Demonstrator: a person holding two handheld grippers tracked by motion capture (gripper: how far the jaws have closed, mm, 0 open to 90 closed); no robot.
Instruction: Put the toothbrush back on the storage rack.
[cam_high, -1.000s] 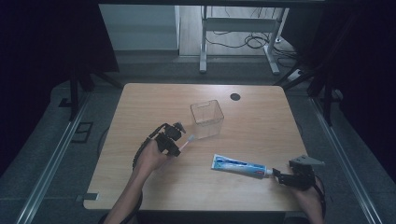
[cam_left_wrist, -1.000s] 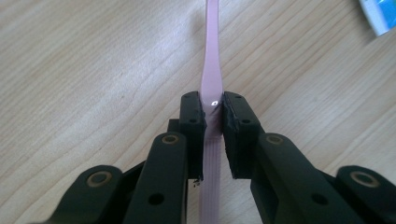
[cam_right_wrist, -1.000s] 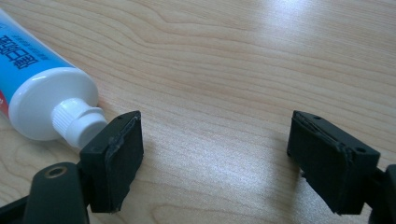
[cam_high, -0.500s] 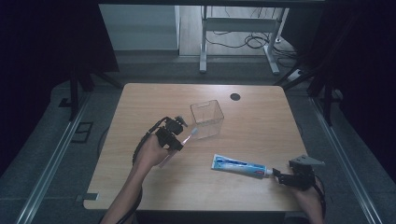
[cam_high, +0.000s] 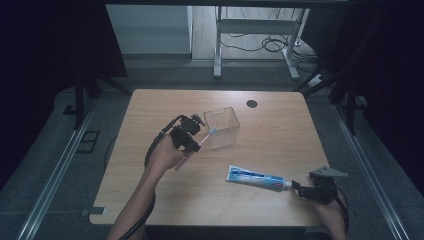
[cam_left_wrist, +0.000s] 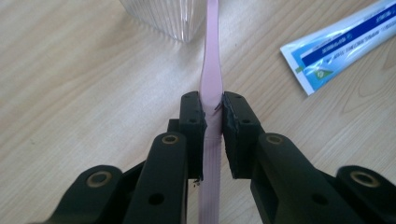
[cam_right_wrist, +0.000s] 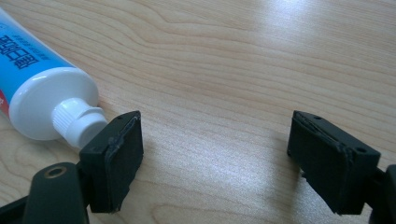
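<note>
My left gripper (cam_high: 194, 145) (cam_left_wrist: 213, 100) is shut on a pink toothbrush (cam_left_wrist: 211, 70) and holds it off the table, the brush running along the jaws. Its bristle end (cam_high: 212, 131) reaches the near left wall of a clear ribbed plastic container (cam_high: 223, 127) (cam_left_wrist: 163, 16). A blue and white toothpaste tube (cam_high: 254, 177) (cam_left_wrist: 341, 42) lies flat at the front right. My right gripper (cam_high: 299, 189) (cam_right_wrist: 217, 140) rests open on the table at the tube's white threaded nozzle (cam_right_wrist: 77, 121), which touches the left pad from outside. Between the jaws is bare wood.
The wooden table (cam_high: 280, 135) has a black round cable hole (cam_high: 251, 104) near its far edge. A metal desk frame (cam_high: 255, 45) and cables stand on the floor beyond. Floor rails run along both sides.
My left gripper has risen with the toothbrush and moved toward the container. The right gripper and the toothpaste tube have kept still.
</note>
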